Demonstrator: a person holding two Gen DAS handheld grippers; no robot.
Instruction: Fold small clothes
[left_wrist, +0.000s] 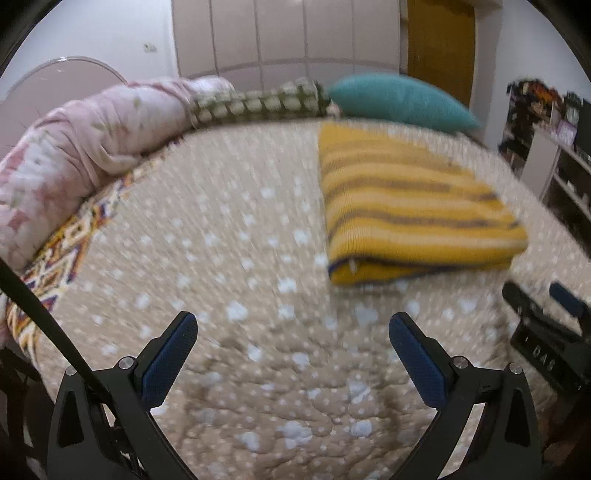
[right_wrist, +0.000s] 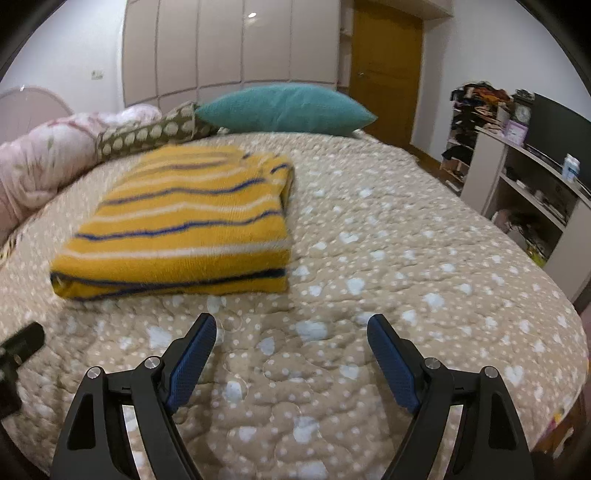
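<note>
A yellow knit sweater with white and blue stripes (left_wrist: 413, 206) lies folded into a thick rectangle on the beige spotted bedspread (left_wrist: 236, 258). It also shows in the right wrist view (right_wrist: 184, 225). My left gripper (left_wrist: 293, 325) is open and empty, above the bedspread, short of the sweater's near left corner. My right gripper (right_wrist: 291, 326) is open and empty, above the bedspread, short of the sweater's near right corner. The right gripper also shows at the right edge of the left wrist view (left_wrist: 546, 332). The left gripper shows at the left edge of the right wrist view (right_wrist: 18, 343).
A teal pillow (right_wrist: 288, 107), a dotted brown cushion (right_wrist: 155, 131) and a pink floral duvet (left_wrist: 74, 147) lie along the bed's far side. Shelves with clutter (right_wrist: 524, 177) stand to the right of the bed. Wardrobe doors (right_wrist: 229, 48) and a wooden door (right_wrist: 384, 70) are behind.
</note>
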